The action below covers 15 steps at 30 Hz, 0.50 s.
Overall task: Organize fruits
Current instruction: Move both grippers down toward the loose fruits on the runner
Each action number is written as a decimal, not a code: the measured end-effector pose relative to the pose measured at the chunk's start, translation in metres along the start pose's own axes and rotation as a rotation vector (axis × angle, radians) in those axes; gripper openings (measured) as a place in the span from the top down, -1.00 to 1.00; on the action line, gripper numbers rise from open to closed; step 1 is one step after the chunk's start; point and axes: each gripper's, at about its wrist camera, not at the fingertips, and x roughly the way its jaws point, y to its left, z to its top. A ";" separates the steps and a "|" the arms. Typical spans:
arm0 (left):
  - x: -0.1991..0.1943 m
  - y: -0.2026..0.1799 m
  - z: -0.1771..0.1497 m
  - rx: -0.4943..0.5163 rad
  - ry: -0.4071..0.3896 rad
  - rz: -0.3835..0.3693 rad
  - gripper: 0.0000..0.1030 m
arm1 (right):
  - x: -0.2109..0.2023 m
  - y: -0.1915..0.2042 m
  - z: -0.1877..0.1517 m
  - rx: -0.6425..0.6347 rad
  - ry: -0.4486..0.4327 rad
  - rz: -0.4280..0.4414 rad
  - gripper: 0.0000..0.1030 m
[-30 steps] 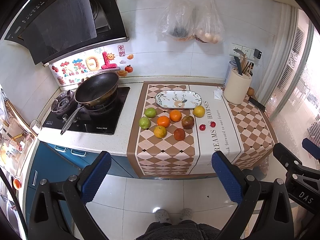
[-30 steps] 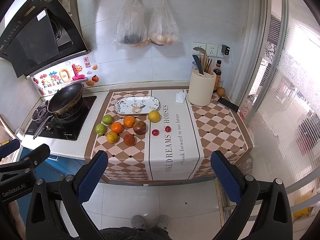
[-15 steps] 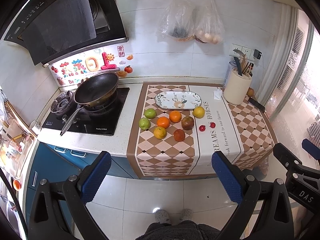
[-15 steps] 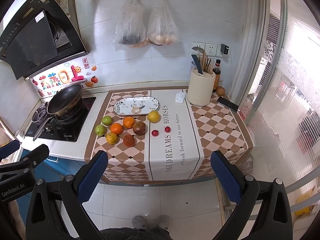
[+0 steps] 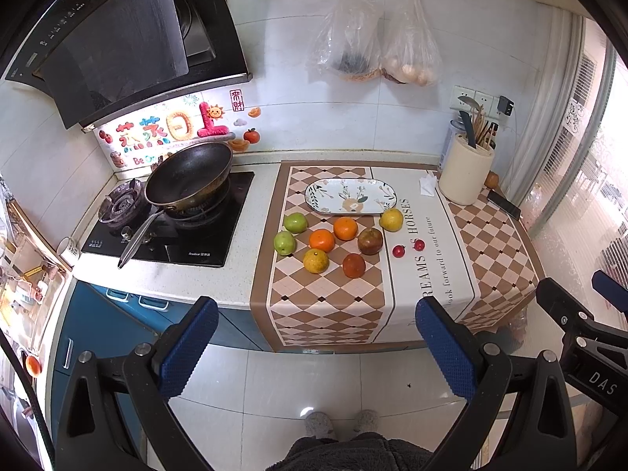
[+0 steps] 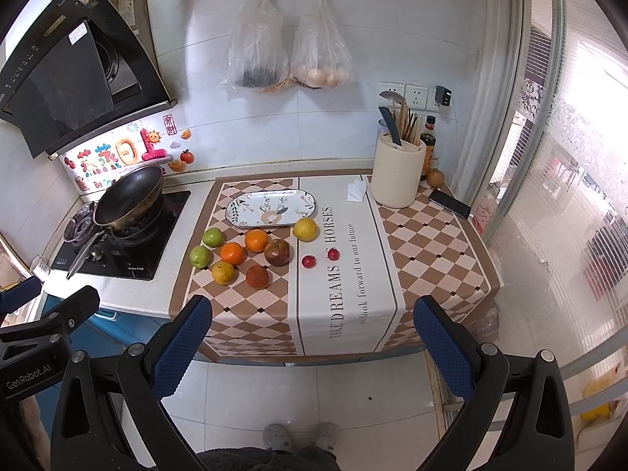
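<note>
Brown-cream checked cloth, white centre band. Floral white plate. Green apples, orange oranges, blue gripper pads

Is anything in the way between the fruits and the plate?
Nothing visible is. The plate lies bare just behind the fruits on the same cloth. Both grippers, left and right, hang open, well back from the counter.

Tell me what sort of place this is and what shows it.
A home kitchen, almost certainly. A wok sits on a gas hob under a black range hood, and a utensil crock stands on the counter by the wall sockets. Fruit lies loose near an oval plate.
</note>
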 end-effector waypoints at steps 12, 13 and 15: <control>0.045 0.024 0.002 0.025 -0.057 0.035 -1.00 | 0.049 0.017 -0.008 0.070 -0.053 0.005 -1.00; 0.055 0.027 0.007 0.025 -0.063 0.052 -1.00 | 0.059 0.017 -0.008 0.085 -0.037 0.015 -1.00; 0.075 0.035 0.016 0.025 -0.061 0.091 -1.00 | 0.084 0.015 -0.008 0.120 0.010 0.049 -1.00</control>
